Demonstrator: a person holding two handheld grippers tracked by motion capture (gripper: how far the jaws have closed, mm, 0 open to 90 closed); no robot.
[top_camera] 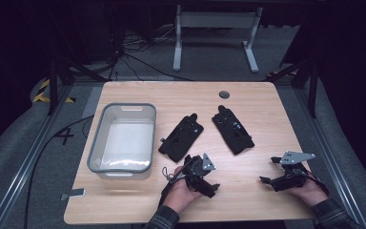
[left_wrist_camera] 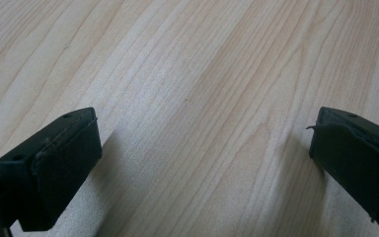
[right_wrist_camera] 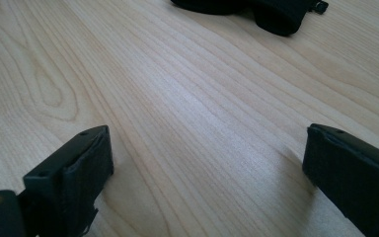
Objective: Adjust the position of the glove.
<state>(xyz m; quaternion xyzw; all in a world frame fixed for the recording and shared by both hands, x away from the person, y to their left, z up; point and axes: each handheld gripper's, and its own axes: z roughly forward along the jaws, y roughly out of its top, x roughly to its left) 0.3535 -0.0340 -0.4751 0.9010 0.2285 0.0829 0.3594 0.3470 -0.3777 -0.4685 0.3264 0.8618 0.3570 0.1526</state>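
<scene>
Two black fabric pieces with straps lie side by side mid-table, the left piece (top_camera: 181,137) and the right piece (top_camera: 233,130). Just in front of the left piece, a hand holds my left gripper (top_camera: 201,176). In the left gripper view the left gripper (left_wrist_camera: 205,163) is open over bare wood, nothing between its jaws. My right gripper (top_camera: 268,170) sits at the front right in the other hand and faces left across the table. It is open too (right_wrist_camera: 207,173), with bare wood between its jaws and a black fabric piece (right_wrist_camera: 256,10) farther off.
An empty translucent grey bin (top_camera: 97,138) stands on the left of the wooden table (top_camera: 267,109). A round cable hole (top_camera: 224,94) is near the far edge. A small grey tag (top_camera: 74,194) hangs at the front left corner. Beyond the table stands a white frame (top_camera: 214,28).
</scene>
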